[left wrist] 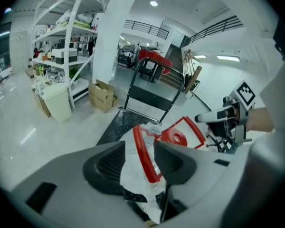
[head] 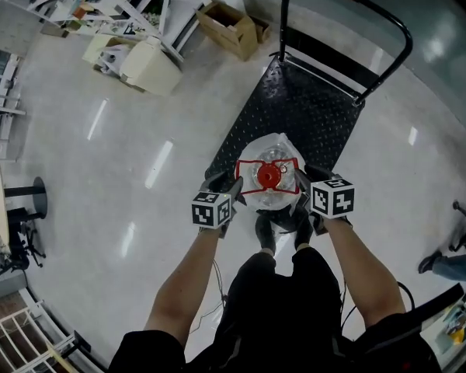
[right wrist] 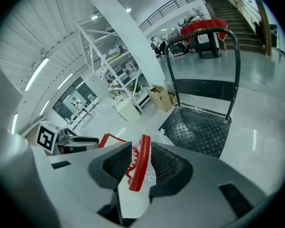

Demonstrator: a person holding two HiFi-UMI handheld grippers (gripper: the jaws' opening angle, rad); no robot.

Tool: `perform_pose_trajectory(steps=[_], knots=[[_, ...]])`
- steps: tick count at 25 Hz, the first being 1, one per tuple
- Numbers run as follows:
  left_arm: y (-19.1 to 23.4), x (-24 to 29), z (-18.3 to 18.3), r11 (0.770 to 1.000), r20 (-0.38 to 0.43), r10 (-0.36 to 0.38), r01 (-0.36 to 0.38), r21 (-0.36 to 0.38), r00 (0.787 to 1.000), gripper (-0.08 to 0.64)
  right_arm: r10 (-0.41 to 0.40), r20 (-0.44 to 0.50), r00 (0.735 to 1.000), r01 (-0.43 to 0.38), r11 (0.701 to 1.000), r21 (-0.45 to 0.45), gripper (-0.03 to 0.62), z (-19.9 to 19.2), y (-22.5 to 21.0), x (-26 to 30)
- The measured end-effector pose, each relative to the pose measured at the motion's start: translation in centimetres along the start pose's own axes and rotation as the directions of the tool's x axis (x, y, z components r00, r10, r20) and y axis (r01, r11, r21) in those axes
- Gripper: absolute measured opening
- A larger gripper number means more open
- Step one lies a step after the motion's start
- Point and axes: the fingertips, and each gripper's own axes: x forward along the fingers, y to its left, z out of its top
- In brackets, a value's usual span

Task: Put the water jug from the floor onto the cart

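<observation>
Head view, lower centre: the water jug (head: 268, 179) stands upright in its clear plastic wrap, red cap (head: 269, 176) facing up at you, directly between your two hands. It sits at the near end of the cart (head: 295, 107), whose black deck runs away toward the upper right of the frame. Whether its base bears fully on the deck cannot be seen, though it appears to.

The left tongs (left wrist: 140, 161) are spread wide. The left bar of the red handle (left wrist: 143, 151) stands between the jaws with slack beside it, so it is not pinched.

The right tongs (right wrist: 141, 167) are also parted, straddling the opposite bar of the same handle with a gap on one side.

Each bar runs lengthwise along its jaws, and both hands are equally near. To clear the handle, draw both hands straight back toward the bottom of the frame, not sideways.
</observation>
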Motion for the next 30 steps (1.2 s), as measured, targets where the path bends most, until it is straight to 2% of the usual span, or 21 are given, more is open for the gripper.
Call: perform_pose_trajectory(steps=[5, 8, 11, 14, 17, 19, 20, 23, 27, 30], knots=[[-1.5, -6.4, 4.9, 0.999, 0.178, -0.035, 0.035, -0.002, 0.983, 0.167, -0.021, 0.113, 0.993, 0.022, 1.0, -0.009, 0.106, 3.3, 2.5, -4.9], [-4.0, -10.5, 9.9, 0.996, 0.298, -0.087, 0.077, 0.046, 0.951, 0.166, -0.021, 0.206, 0.978, 0.027, 0.999, -0.028, 0.106, 6.7, 4.4, -8.8], [-7.7, -14.3, 15.6, 0.979, 0.42, -0.195, 0.151, 0.135, 0.886, 0.163, 0.012, 0.326, 0.945, 0.015, 0.997, -0.08, 0.095, 11.2, 6.7, -13.1], [-12.7, -18.3, 19.6, 0.943, 0.485, -0.315, 0.212, 0.255, 0.816, 0.161, 0.013, 0.42, 0.907, 0.047, 0.99, -0.133, 0.051, 14.2, 8.6, -18.0], [-16.7, -20.5, 22.8, 0.907, 0.525, -0.39, 0.214, 0.364, 0.756, 0.084, -0.002, 0.51, 0.86, 0.102, 0.98, -0.169, 0.026, 16.5, 9.2, -22.2], [-18.7, -21.8, 23.7, 0.89, 0.539, -0.421, 0.219, 0.399, 0.729, 0.046, -0.011, 0.548, 0.836, 0.123, 0.978, -0.168, 0.017, 16.9, 9.6, -24.4], [-19.6, -22.5, 24.2, 0.884, 0.542, -0.432, 0.222, 0.411, 0.72, 0.003, -0.015, 0.562, 0.827, 0.131, 0.977, -0.167, 0.012, 17.1, 10.0, -25.8], [-22.8, -24.0, 25.3, 0.86, 0.532, -0.468, 0.226, 0.457, 0.705, 0.002, -0.026, 0.599, 0.8, 0.164, 0.971, -0.176, 0.003, 17.5, 10.7, -29.6], [-26.0, -24.0, 25.5, 0.823, 0.484, -0.521, 0.265, 0.502, 0.703, 0.002, -0.07, 0.629, 0.774, 0.213, 0.965, -0.155, 0.003, 17.1, 10.3, -32.6], [-28.9, -23.9, 25.0, 0.784, 0.44, -0.575, 0.309, 0.539, 0.69, 0.002, -0.113, 0.652, 0.75, 0.252, 0.96, -0.123, 0.003, 16.0, 9.3, -35.3]])
